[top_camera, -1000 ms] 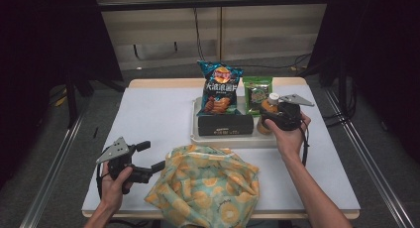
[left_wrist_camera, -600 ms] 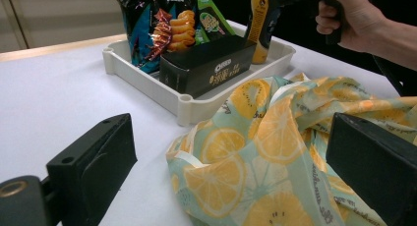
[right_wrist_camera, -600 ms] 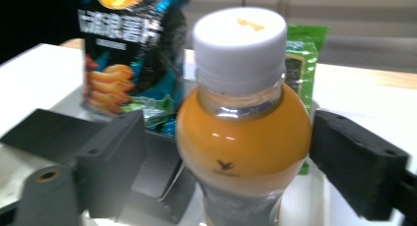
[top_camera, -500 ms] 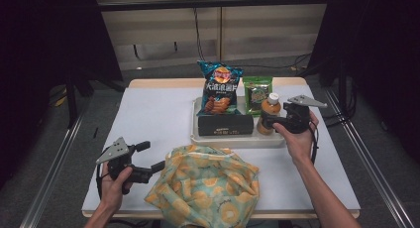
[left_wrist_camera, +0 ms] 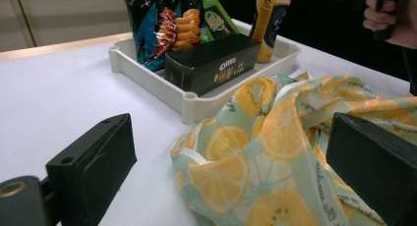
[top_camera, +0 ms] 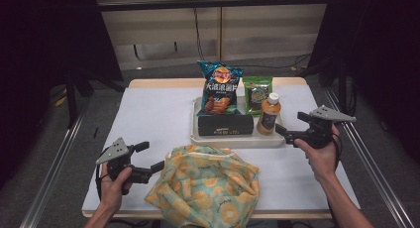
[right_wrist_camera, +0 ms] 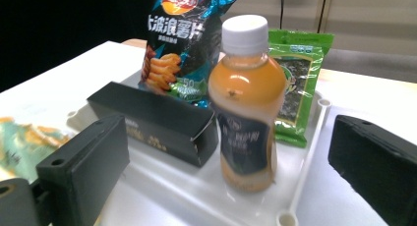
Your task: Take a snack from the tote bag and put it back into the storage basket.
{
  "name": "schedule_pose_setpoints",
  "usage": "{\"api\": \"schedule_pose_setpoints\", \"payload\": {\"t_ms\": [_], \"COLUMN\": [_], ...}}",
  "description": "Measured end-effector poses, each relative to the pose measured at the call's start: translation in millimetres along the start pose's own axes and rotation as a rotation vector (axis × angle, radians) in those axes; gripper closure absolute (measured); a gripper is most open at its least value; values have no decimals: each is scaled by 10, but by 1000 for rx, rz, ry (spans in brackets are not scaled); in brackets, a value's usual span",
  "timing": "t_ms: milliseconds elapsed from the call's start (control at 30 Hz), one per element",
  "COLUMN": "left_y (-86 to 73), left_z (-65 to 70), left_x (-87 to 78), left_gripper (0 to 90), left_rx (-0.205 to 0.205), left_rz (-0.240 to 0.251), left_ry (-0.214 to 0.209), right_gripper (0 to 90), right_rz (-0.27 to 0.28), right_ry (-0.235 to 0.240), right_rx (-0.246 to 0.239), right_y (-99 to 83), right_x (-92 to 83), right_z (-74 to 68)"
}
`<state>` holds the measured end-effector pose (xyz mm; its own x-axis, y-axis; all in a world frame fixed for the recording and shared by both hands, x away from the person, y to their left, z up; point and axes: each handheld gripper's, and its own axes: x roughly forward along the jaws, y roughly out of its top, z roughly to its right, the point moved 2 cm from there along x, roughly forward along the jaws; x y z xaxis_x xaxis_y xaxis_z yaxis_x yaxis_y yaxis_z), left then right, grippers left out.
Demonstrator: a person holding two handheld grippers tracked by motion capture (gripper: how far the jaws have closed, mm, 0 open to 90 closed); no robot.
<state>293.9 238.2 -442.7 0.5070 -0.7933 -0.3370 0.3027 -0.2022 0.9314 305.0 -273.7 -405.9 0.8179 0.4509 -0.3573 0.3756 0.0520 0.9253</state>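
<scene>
The small plastic bottle of orange drink with a white cap and dark label (top_camera: 269, 114) stands upright in the right end of the shallow white plastic tray (top_camera: 236, 140) at the far middle of the desk (top_camera: 148, 114), just beside a black cardboard box (top_camera: 225, 124), with a blue crisp bag (top_camera: 219, 88) and a green snack packet (top_camera: 257, 93) behind it. Full of liquid, it will likely feel fairly heavy for its size, stiff but smooth and somewhat slippery; the safest hold is across the labelled middle, below the shoulder, so it stays upright. The right gripper (top_camera: 289, 135) hangs just right of the tray, jaws spread wide and empty, pointing at the bottle. A second ago it was close against the bottle; its jaws have just been opening, and it now sits clear of it, nearer the desk's right edge. The left gripper (top_camera: 148, 157) rests open at the near left, beside the soft lemon-print cloth bag (top_camera: 205, 186), holding nothing, unchanged.
</scene>
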Motion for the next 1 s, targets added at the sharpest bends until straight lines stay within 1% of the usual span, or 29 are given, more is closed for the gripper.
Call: {"api": "schedule_pose_setpoints", "payload": {"t_ms": [33,67,100,133,167,200,233,300,333,367,400,433,467,500,533,567,633,700,733,767,833,867,900,933,967,1000], "left_y": [0,0,-1,-4,-4,-9,-20,-23,-23,-20,-23,-24,-24,-26,-26,-26,-24,-23,-22,-18,-16,-14,-18,-19,-20,-18], "left_z": [5,5,3,6,6,4,5,7,8,11,5,-3,-5,-8,-8,-7,-7,-5,-4,-2,-8,-10,-19,-26,-37,-39], "left_x": [1,3,7,6,6,5,3,6,2,-4,-6,-15,-17,-17,-17,-21,-16,-16,-24,-24,-25,-33,-31,-34,-33,-33], "left_gripper": [41,40,39,39,39,39,39,39,39,38,37,37,38,37,37,35,34,34,33,34,34,34,34,33,33,34], "left_rx": [0,4,9,9,9,8,-4,-11,-14,-12,-14,-6,-10,-14,-14,-23,-21,-17,-7,-14,-13,-11,-21,-23,-20,-23], "left_rz": [1,5,0,-8,-8,-12,-20,-16,-17,-21,-14,-22,-23,-19,-19,-17,-11,-11,-23,-14,-7,-18,-13,-14,-11,-12], "left_ry": [6,-3,-1,10,10,9,21,19,17,34,20,29,37,31,31,28,22,17,31,27,21,40,31,37,28,34], "right_gripper": [15,17,12,15,17,17,16,17,17,17,22,29,36,42,42,57,57,61,63,63,64,64,65,65,65,64], "right_rz": [2,6,-1,2,11,11,9,8,8,1,-17,-26,-36,-48,-48,-63,-70,-70,-67,-68,-80,-80,-82,-94,-94,-121], "right_ry": [-3,7,13,24,24,24,28,24,24,25,26,27,22,14,14,1,11,9,11,11,4,4,-4,-8,-8,-9], "right_rx": [-8,-12,-12,-10,-1,-1,5,4,4,4,7,-13,-15,-20,-20,-26,-20,-20,-15,-10,-14,-14,3,9,9,-4], "right_y": [-24,-50,-105,-130,-152,-152,-199,-234,-234,-257,-305,-332,-355,-378,-378,-431,-475,-496,-547,-579,-647,-647,-701,-726,-726,-760], "right_x": [-46,-89,-174,-215,-259,-259,-343,-397,-397,-424,-472,-498,-518,-540,-540,-584,-615,-634,-682,-710,-758,-758,-783,-774,-774,-727], "right_z": [-6,-11,-17,-20,-26,-26,-30,-43,-43,-58,-95,-105,-120,-125,-125,-125,-121,-116,-94,-87,-70,-70,-44,-29,-29,11]}}
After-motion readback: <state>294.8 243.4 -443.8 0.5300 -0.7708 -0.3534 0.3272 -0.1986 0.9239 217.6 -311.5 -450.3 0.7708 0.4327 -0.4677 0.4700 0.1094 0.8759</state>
